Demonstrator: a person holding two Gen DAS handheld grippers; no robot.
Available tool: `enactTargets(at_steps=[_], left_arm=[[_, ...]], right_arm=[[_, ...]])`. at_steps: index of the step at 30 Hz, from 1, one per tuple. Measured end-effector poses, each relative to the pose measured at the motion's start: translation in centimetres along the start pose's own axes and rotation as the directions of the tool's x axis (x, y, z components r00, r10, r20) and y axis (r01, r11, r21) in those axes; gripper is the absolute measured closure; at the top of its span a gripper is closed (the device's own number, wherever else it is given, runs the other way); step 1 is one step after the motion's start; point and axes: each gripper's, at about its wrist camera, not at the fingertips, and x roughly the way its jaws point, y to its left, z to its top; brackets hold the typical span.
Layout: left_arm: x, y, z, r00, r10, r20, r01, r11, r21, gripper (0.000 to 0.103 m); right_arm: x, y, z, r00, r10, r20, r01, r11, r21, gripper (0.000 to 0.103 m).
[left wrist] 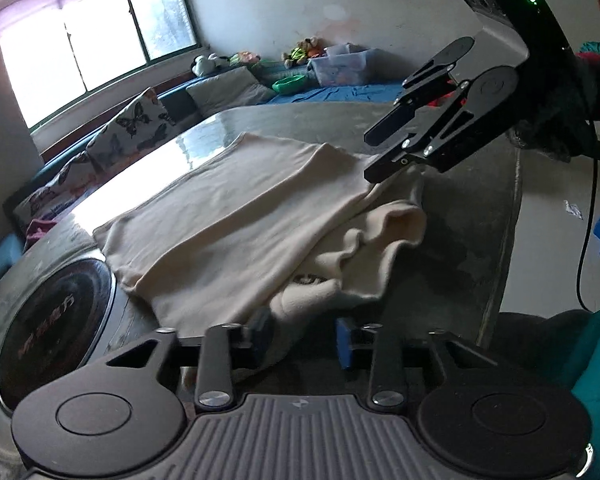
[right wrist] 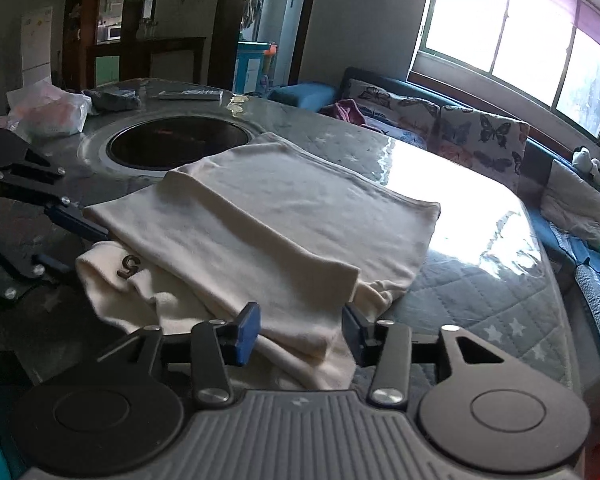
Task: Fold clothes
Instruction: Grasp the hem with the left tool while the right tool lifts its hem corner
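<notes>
A cream garment (left wrist: 236, 216) lies partly folded on the grey table (left wrist: 460, 240); it also shows in the right wrist view (right wrist: 268, 220). A folded upper layer lies over bunched fabric near me. My left gripper (left wrist: 304, 340) is open, its blue pads either side of the garment's near corner. My right gripper (right wrist: 300, 332) is open, the garment's near edge between its pads. In the left wrist view the right gripper (left wrist: 384, 148) hovers open over the garment's far right corner. In the right wrist view the left gripper (right wrist: 60, 236) sits at the garment's left edge.
A round black hob (right wrist: 176, 144) is set into the table beside the garment. A white plastic bag (right wrist: 48, 112) and a remote (right wrist: 190, 95) lie at the far end. A sofa with butterfly cushions (right wrist: 480, 136) runs along the window side.
</notes>
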Motion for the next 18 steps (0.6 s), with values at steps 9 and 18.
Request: enactTargets(at_steps=[9,18], left_arm=[[-0.5,3.5,1.7,0.998,-0.020,0.065,0.030,0.988,-0.151,0.093],[1.7,7.8,3.1,0.994,-0.087,0.060,0.103,0.928,-0.358,0.093]], right_arm=[[-2.6,1.4,-1.0,0.997,0.064,-0.031,-0.068,0.986,-0.153,0.035],[-0.7,3.7,-1.4,0.995,0.100,0.018,-0.092,0.963,-0.252,0.035]])
